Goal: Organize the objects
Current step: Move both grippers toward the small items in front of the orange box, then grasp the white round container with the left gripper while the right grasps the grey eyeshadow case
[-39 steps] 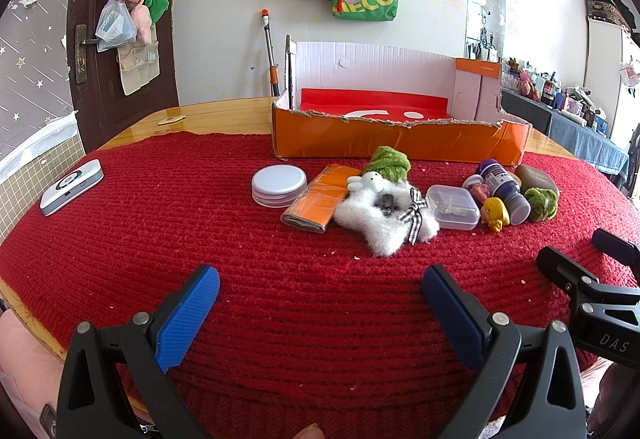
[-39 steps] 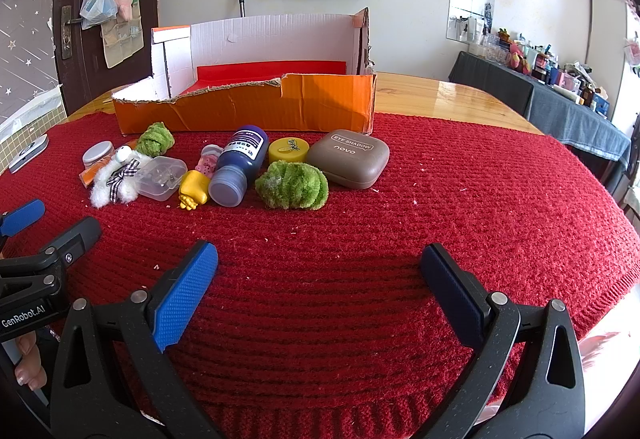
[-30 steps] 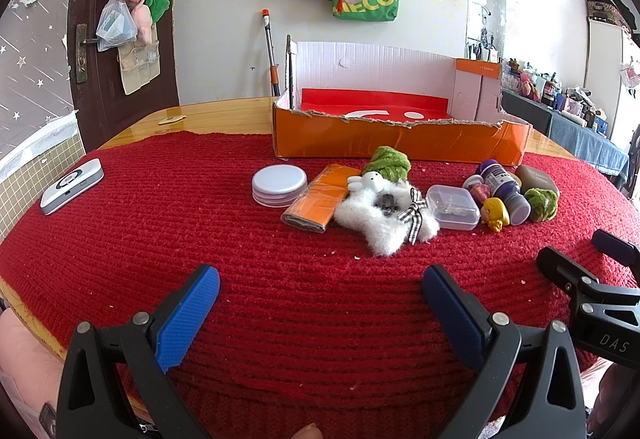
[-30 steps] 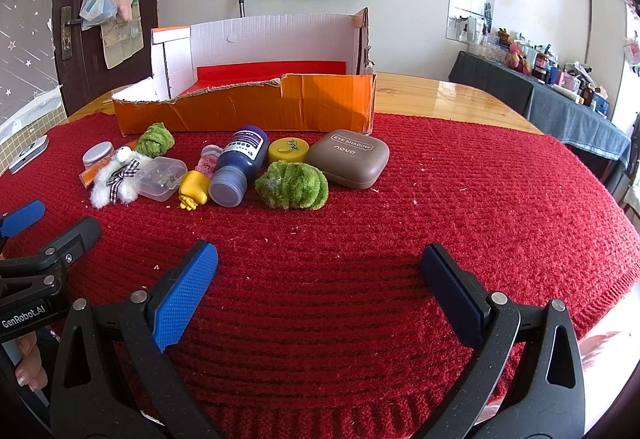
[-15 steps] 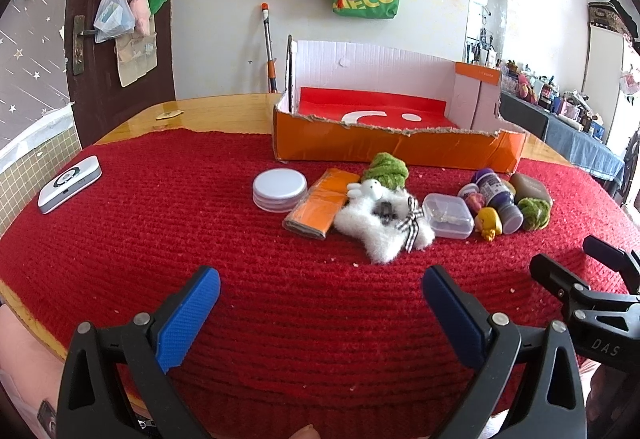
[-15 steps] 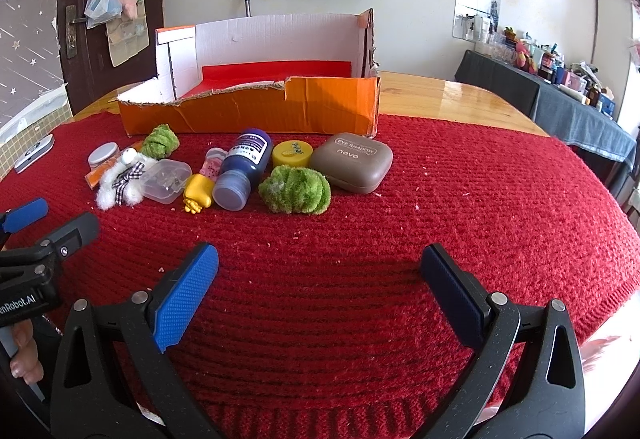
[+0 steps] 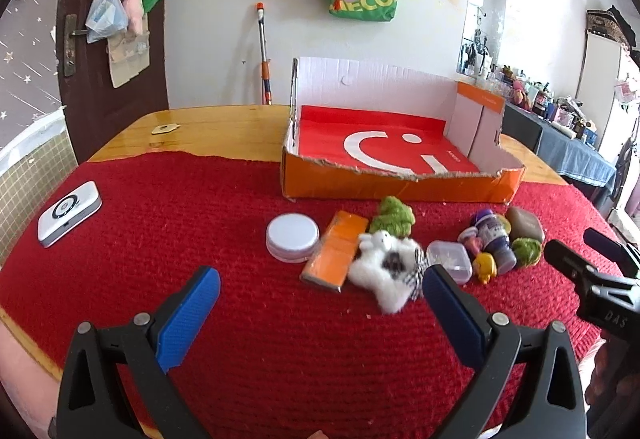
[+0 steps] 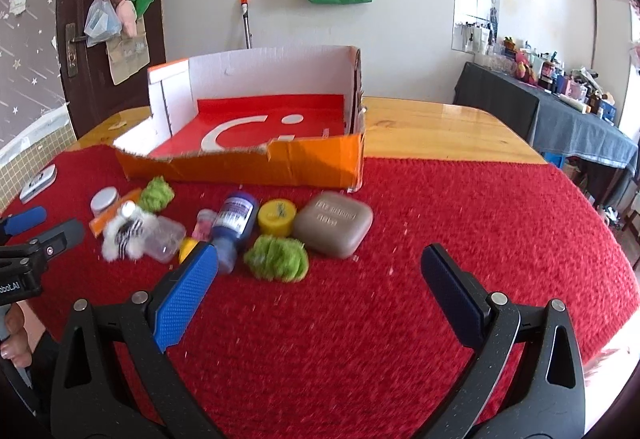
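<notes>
Nearest you, both tools hang over the red knitted cloth [image 7: 160,231] with nothing in them. Your left gripper [image 7: 320,299] has its blue pads spread wide, released, and your right gripper [image 8: 318,277] is just as wide apart and empty. You hold them low and back from the clutter, probably so that either can drop onto a first pick.

Beyond the pads, the objects to sort lie in a loose row across the cloth, all outside the box. On the left side sit a round white lidded tin [image 7: 292,237], a flat orange packet [image 7: 335,253], a fluffy white plush toy with a checked bow [image 7: 386,271] and a small clear plastic case [image 7: 447,260]. To the right lie a dark blue bottle on its side [image 8: 234,221], a yellow round tin [image 8: 277,217], a green fuzzy ball [image 8: 277,259] and a brown rounded compact case [image 8: 334,223].

Farthest stands the torn orange cardboard box [image 7: 400,187], open-topped, its red floor bare. It looks like the intended destination; nothing is stowed yet.
</notes>
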`<state>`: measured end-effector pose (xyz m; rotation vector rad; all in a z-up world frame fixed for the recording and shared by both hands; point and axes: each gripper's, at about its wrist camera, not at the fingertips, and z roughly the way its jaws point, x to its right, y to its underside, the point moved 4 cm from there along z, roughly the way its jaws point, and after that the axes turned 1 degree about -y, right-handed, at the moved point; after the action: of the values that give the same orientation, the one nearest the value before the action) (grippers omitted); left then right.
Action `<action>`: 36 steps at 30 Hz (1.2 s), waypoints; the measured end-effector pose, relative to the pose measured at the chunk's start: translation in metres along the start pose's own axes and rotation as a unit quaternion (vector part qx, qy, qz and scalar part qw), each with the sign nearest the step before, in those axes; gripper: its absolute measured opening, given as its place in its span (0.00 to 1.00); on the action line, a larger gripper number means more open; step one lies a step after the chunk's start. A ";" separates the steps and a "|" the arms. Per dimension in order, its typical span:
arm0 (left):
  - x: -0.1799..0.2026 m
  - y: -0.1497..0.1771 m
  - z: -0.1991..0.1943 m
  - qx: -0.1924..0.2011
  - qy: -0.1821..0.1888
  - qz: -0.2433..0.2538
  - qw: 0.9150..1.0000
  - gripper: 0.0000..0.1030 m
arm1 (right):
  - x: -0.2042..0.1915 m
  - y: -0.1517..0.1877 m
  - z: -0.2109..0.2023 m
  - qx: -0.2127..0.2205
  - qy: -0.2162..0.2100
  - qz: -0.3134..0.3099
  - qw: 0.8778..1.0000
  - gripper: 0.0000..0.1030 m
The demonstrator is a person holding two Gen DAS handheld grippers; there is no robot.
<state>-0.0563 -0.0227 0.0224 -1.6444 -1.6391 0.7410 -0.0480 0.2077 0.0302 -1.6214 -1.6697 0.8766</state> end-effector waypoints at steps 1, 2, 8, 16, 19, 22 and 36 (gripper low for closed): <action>-0.002 -0.003 0.002 -0.004 0.001 0.000 1.000 1.00 | 0.003 -0.003 0.002 -0.002 0.004 0.004 1.000 1.00; -0.004 -0.007 0.004 -0.009 0.001 0.001 1.000 1.00 | 0.006 -0.008 0.005 -0.007 0.003 0.007 1.000 1.00; -0.015 -0.023 0.021 -0.042 0.016 0.025 0.999 1.00 | 0.023 -0.021 0.027 -0.046 0.002 0.009 0.999 1.00; -0.038 -0.028 0.048 -0.089 0.002 0.043 0.995 1.00 | 0.032 -0.026 0.054 -0.100 -0.002 -0.029 0.995 1.00; -0.042 -0.026 0.056 -0.100 0.002 0.049 0.994 1.00 | 0.032 -0.024 0.059 -0.116 -0.016 -0.025 0.993 1.00; -0.046 -0.024 0.063 -0.111 0.000 0.051 0.993 1.00 | 0.033 -0.022 0.065 -0.133 -0.026 -0.023 0.991 1.00; -0.053 -0.023 0.080 -0.136 0.006 0.083 0.987 1.00 | 0.035 -0.015 0.086 -0.174 -0.044 -0.011 0.984 1.00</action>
<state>-0.1361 -0.0702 -0.0107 -1.9936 -1.6662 0.6049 -0.1281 0.2405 -0.0061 -1.8073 -1.9856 0.6815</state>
